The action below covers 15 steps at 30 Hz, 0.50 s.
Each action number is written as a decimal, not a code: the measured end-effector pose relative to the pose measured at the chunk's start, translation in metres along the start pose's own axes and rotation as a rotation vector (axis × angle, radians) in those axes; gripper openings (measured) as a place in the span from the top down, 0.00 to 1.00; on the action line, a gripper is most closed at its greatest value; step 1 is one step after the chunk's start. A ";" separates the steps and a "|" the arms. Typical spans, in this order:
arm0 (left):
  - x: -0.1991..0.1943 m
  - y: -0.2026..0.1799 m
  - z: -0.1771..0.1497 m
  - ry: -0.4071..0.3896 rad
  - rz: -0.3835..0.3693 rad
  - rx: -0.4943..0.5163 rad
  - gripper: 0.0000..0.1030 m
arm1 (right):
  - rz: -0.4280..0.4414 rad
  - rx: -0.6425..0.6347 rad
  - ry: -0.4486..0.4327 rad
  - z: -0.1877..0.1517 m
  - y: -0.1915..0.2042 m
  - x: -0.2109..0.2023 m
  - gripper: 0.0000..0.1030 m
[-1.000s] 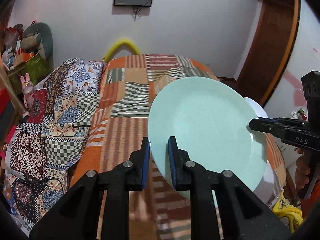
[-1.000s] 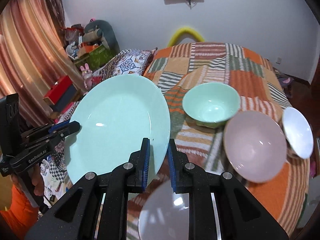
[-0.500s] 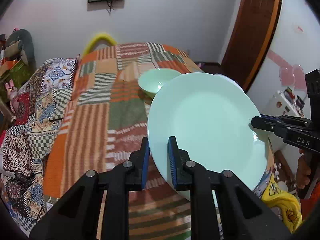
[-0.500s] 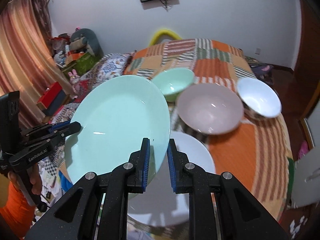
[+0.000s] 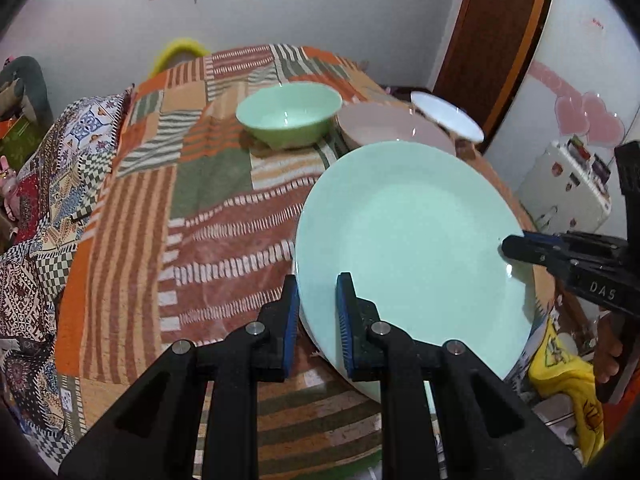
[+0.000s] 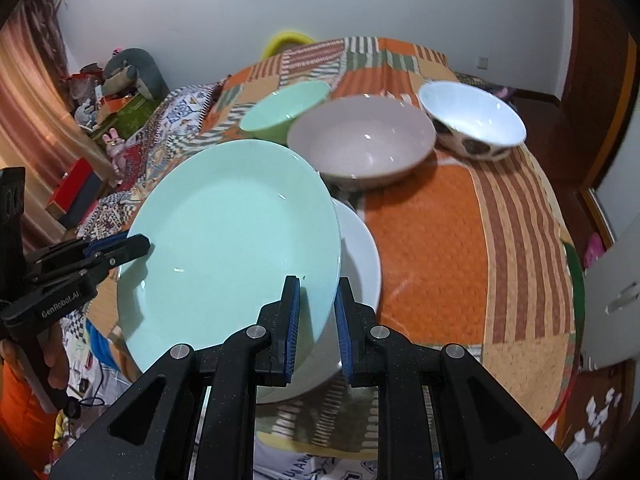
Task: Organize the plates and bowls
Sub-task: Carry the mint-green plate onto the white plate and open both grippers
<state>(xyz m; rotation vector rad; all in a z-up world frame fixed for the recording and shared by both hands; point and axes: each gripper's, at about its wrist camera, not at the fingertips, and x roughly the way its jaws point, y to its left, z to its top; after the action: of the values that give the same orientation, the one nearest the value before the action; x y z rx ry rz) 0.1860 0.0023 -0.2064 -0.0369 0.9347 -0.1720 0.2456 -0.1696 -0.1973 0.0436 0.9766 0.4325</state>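
Both grippers hold one mint-green plate (image 5: 412, 240) by opposite rims, tilted above the table. My left gripper (image 5: 318, 320) is shut on its left rim; it also shows in the right wrist view (image 6: 132, 246). My right gripper (image 6: 316, 320) is shut on the plate (image 6: 236, 240); it also shows in the left wrist view (image 5: 516, 246). A white plate (image 6: 360, 256) lies on the cloth under the green plate's right side. A green bowl (image 6: 280, 112), a beige bowl (image 6: 360, 140) and a white bowl (image 6: 472, 120) stand in a row behind.
The table has an orange patchwork cloth (image 6: 460, 240). A patterned blanket (image 5: 40, 200) lies to its left. The table's front and right edges are close by. A small white appliance (image 5: 564, 196) stands on the right by the wall.
Both grippers have carried the green plate to the right and lower, over the white plate. The bowls have come into the left wrist view. Both grips are unchanged.
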 end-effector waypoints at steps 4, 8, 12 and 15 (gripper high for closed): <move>0.013 -0.002 -0.004 0.037 -0.020 -0.006 0.83 | -0.003 0.022 0.023 -0.007 -0.007 0.005 0.84; 0.022 -0.004 -0.006 0.055 -0.017 -0.007 0.83 | -0.021 0.023 0.032 -0.011 -0.007 0.008 0.84; 0.029 -0.003 -0.006 0.069 -0.010 -0.017 0.82 | -0.046 0.013 0.029 -0.012 -0.004 0.012 0.84; 0.033 0.001 -0.005 0.079 -0.013 -0.026 0.82 | -0.056 0.004 0.028 -0.011 -0.002 0.015 0.84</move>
<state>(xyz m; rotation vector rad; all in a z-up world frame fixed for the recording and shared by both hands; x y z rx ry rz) 0.2019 -0.0018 -0.2359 -0.0601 1.0162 -0.1742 0.2445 -0.1674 -0.2156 0.0141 1.0036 0.3807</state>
